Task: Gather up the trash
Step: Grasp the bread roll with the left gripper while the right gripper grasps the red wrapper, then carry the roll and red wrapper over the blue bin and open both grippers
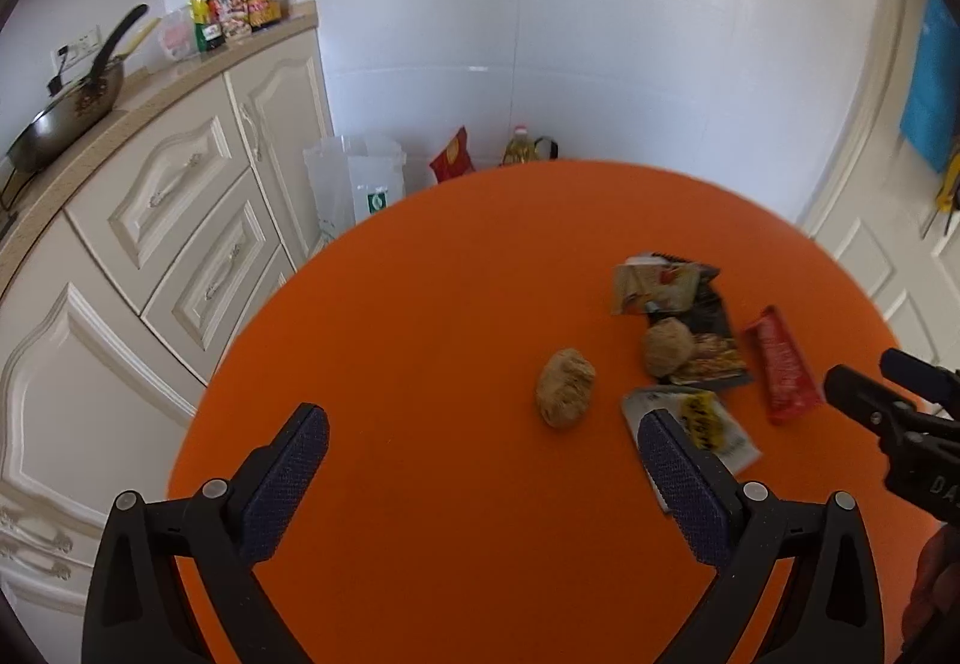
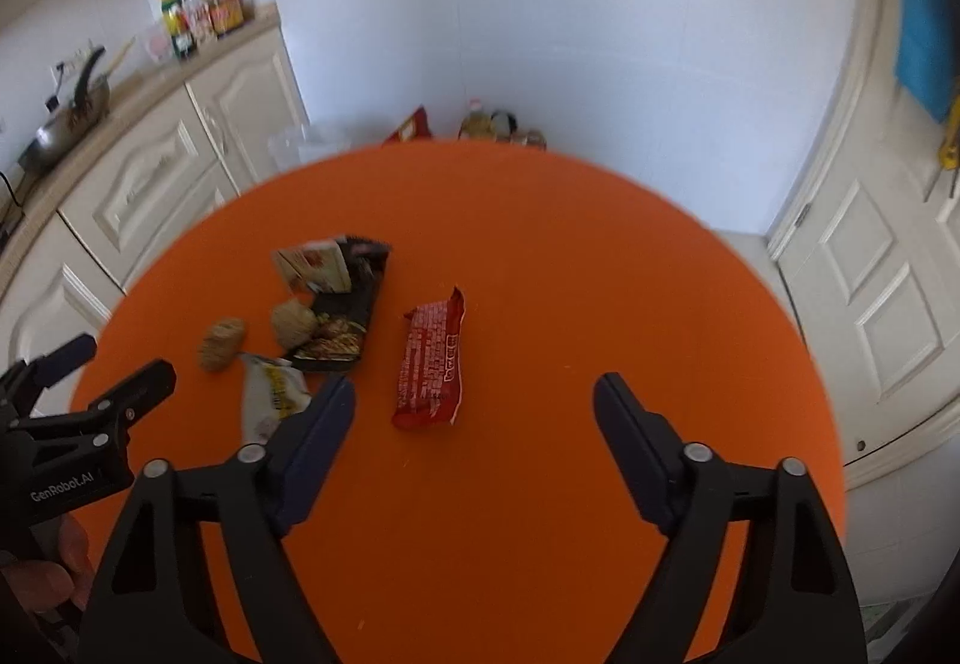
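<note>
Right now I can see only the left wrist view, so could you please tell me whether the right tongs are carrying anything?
Observer: No. In the right wrist view the right tongs are open and empty over the orange table.
Operator: Thank you. Those tongs block my view past the red wrapper; is there more trash on that side?
Observer: No. The red wrapper is the last piece on that side; beyond it there is only bare tabletop up to the edge.
</note>
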